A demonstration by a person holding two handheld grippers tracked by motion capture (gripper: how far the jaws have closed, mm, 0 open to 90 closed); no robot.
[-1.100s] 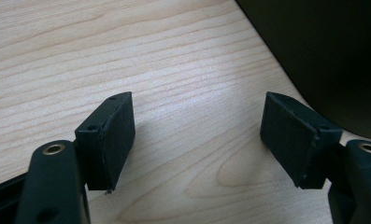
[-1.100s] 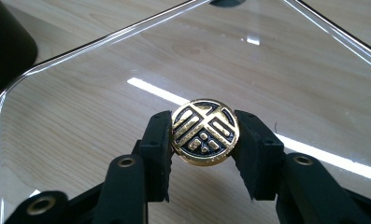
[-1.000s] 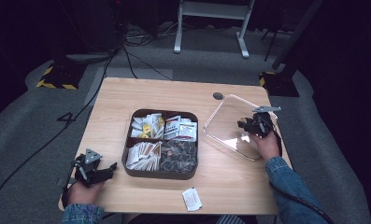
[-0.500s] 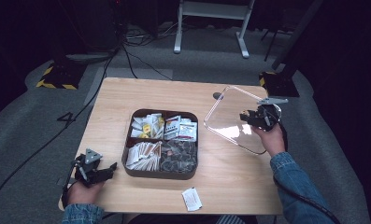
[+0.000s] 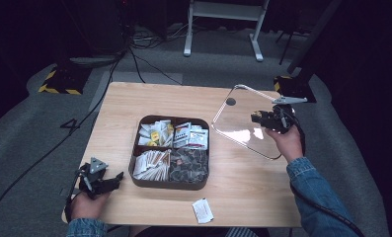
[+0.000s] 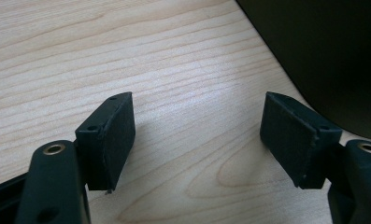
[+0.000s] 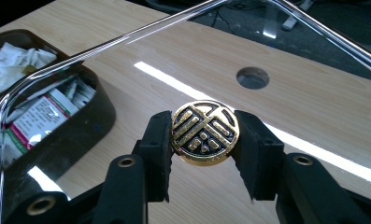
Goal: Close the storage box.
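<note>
Inside, the brown tray (image 5: 170, 183) holds packets (image 5: 189, 134) in 4 compartments

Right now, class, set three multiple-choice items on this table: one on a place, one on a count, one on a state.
1. Where is the loose white packet?
A. in the tray
B. on the table by the near edge
C. on the lid

2. How many compartments has the dark brown tray?
A. two
B. four
C. six

3. The left gripper is:
A. open
B. shut on a packet
C. shut on the lid

Answers: B, it lies on wood before the tray; B, dividers form four; A, its jaws stand apart over bare wood, while the right gripper grips the clear lid's gold-and-black knob.
</note>
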